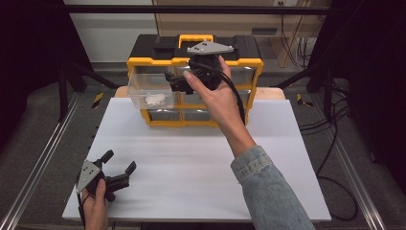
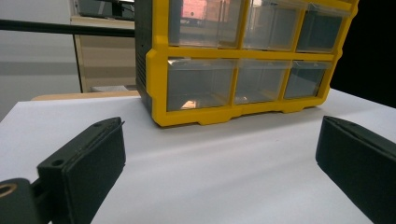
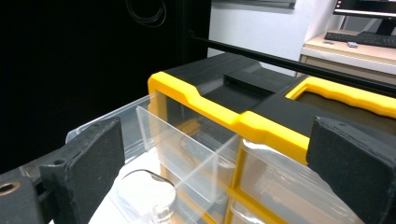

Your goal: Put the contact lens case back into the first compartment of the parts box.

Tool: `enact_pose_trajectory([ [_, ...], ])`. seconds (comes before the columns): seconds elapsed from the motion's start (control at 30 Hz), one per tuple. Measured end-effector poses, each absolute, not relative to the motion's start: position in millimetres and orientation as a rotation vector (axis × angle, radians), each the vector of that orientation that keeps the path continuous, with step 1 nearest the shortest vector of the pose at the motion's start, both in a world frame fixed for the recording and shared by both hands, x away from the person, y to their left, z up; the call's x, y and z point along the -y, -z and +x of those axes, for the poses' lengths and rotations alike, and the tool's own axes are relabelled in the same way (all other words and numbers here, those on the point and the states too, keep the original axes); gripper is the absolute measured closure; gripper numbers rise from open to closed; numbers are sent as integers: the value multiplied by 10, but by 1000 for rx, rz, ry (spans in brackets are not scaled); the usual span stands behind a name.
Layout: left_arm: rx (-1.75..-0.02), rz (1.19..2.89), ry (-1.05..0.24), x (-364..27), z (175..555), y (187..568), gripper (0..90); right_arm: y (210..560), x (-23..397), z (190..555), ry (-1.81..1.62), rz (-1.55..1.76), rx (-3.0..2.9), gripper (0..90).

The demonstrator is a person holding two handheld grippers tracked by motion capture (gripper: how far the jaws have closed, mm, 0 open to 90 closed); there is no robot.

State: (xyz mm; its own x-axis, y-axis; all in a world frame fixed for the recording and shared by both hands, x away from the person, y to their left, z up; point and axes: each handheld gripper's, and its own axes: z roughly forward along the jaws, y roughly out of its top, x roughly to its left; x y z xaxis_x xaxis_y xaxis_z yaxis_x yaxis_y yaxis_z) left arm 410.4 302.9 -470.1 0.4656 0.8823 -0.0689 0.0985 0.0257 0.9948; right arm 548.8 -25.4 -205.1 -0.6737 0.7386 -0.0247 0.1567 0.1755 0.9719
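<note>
Right gripper (image 1: 178, 82), arm stretched forward, hovers jaws wide over the pulled-out clear drawer (image 1: 149, 88) at the top left of the yellow-and-black organiser (image 1: 249, 62), a white item (image 1: 156, 99) lying inside; left gripper (image 1: 118, 168) rests jaws wide on the white worktop (image 1: 201, 158), well apart.

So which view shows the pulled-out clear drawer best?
The high view: the clear drawer sticks out whole from the yellow organizer, something white inside. The right gripper view gives a close partial look at its divider. The left gripper view shows closed drawers.
</note>
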Motion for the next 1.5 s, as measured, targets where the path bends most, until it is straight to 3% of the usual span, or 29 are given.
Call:
enact_pose_trajectory([
  [1.5,-943,1407,-762,-3089,4103,4694,12,2306,1218,5270,-1519,958,-1875,29],
])
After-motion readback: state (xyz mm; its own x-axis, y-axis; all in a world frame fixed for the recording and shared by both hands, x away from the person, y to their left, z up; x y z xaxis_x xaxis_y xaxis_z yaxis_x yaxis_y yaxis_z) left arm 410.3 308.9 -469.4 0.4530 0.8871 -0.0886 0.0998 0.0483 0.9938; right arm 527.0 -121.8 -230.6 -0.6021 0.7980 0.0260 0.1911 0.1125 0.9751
